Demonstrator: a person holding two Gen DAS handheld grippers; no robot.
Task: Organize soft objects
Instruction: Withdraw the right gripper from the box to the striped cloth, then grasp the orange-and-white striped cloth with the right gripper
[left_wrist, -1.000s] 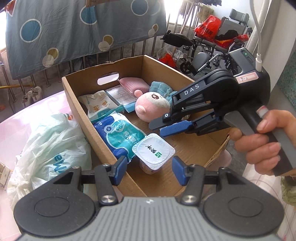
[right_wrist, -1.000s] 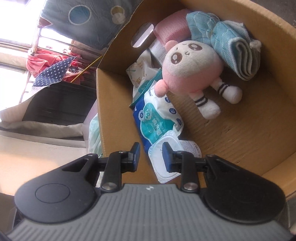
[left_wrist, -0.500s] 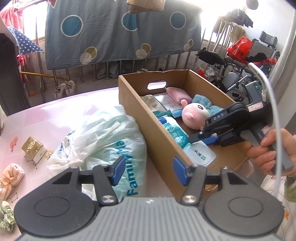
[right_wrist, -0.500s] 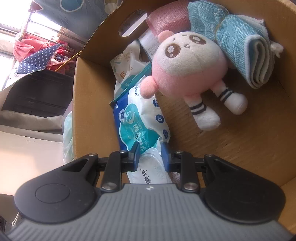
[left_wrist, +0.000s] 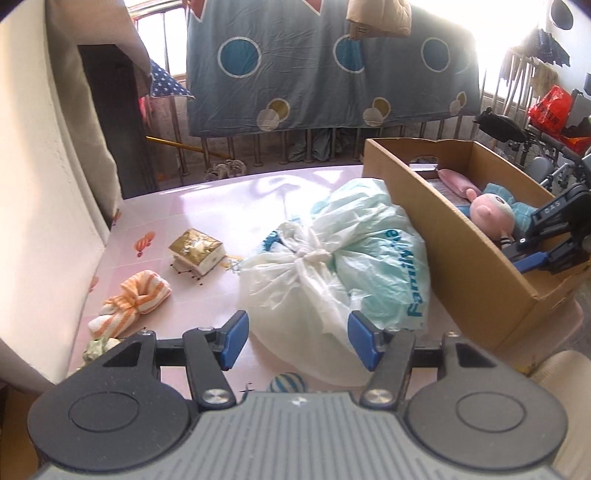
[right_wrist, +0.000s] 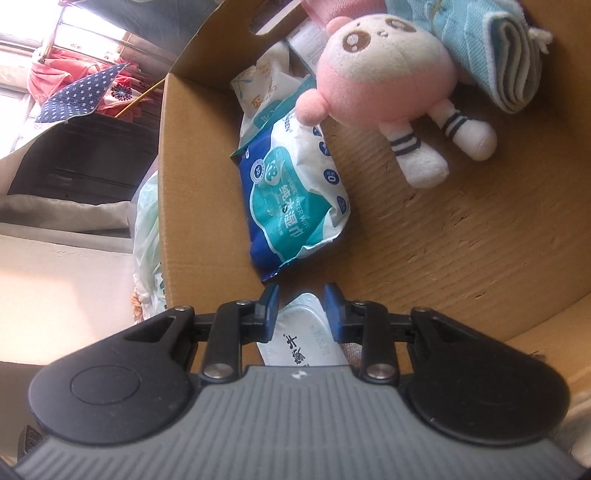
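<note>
My left gripper (left_wrist: 297, 341) hangs open over the pink table, its jaws opening, with nothing between them; a knotted white plastic bag (left_wrist: 332, 266) lies just ahead. An orange striped cloth (left_wrist: 136, 295) and a gold tissue pack (left_wrist: 195, 253) lie to the left. The cardboard box (left_wrist: 443, 236) stands on the right and holds a pink plush (right_wrist: 384, 77), a teal towel (right_wrist: 495, 48) and a wipes pack (right_wrist: 291, 199). My right gripper (right_wrist: 303, 306) is low inside the box, jaws opening, with a white-lidded yogurt cup (right_wrist: 306, 339) between its fingers.
A striped ball (left_wrist: 286, 384) and a greenish cloth (left_wrist: 96, 349) lie close under the left gripper. A pale wall edges the table on the left. Behind the table are railings, a blue spotted blanket (left_wrist: 325, 74), and a wheelchair at the far right.
My left gripper swung left from above the box to over the table and the plastic bag. My right gripper sank deeper into the box with the yogurt cup.
</note>
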